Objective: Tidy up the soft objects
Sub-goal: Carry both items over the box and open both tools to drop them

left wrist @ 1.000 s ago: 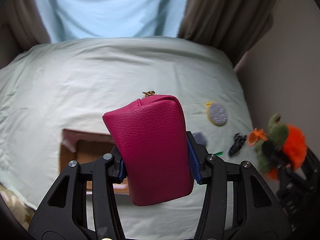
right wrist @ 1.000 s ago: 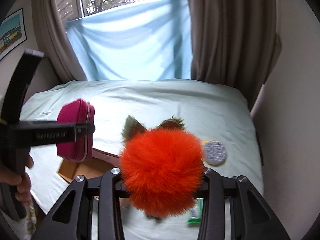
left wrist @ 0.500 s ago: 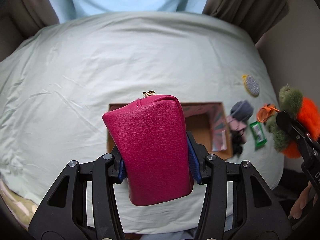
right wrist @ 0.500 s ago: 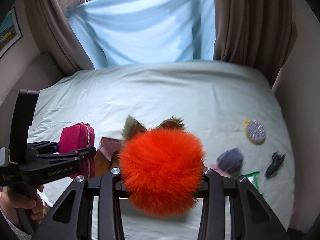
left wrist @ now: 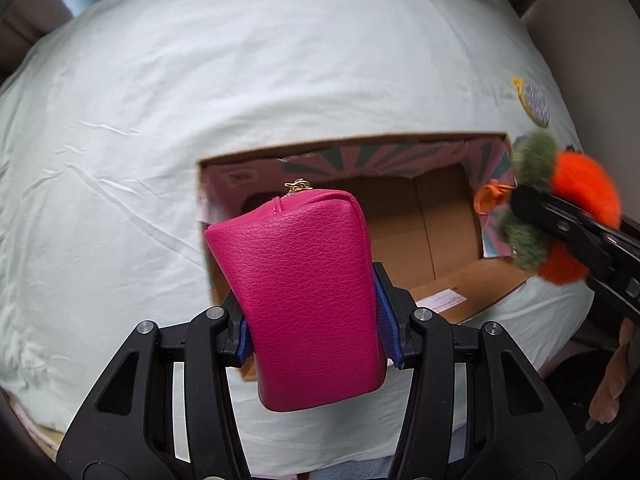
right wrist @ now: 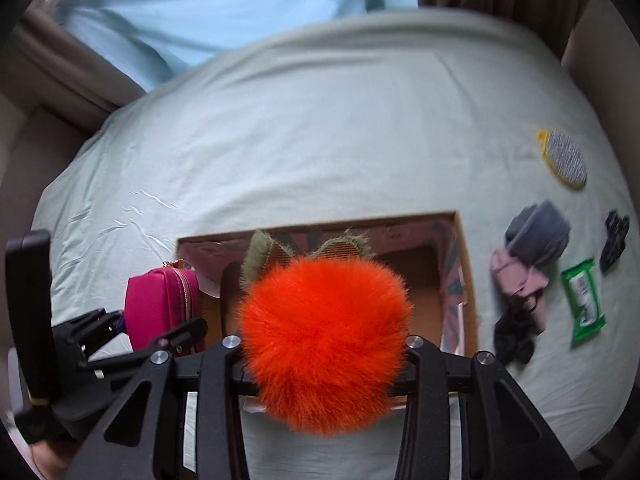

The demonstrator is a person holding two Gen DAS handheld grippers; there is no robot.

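My left gripper [left wrist: 316, 320] is shut on a magenta leather pouch [left wrist: 308, 292] with a gold zip pull, held above the near left part of an open cardboard box [left wrist: 400, 220]. My right gripper [right wrist: 324, 356] is shut on a fluffy orange pom-pom toy [right wrist: 324, 344] with green felt leaves, held over the box [right wrist: 464, 280]. The pouch also shows in the right wrist view [right wrist: 160, 304], and the toy in the left wrist view [left wrist: 576, 196], at the box's right side. The box sits on a pale green bed sheet [left wrist: 200, 80].
To the right of the box lie a grey and yellow round pad [right wrist: 566, 158], a grey and pink fabric bundle [right wrist: 532, 252], a black scrunchie [right wrist: 514, 338], a green packet [right wrist: 584, 300] and a black clip [right wrist: 614, 240]. A blue cloth [right wrist: 200, 12] and brown curtains hang behind the bed.
Both grippers have tilted down and moved closer over the box, which now fills more of each view. Each still holds its object.
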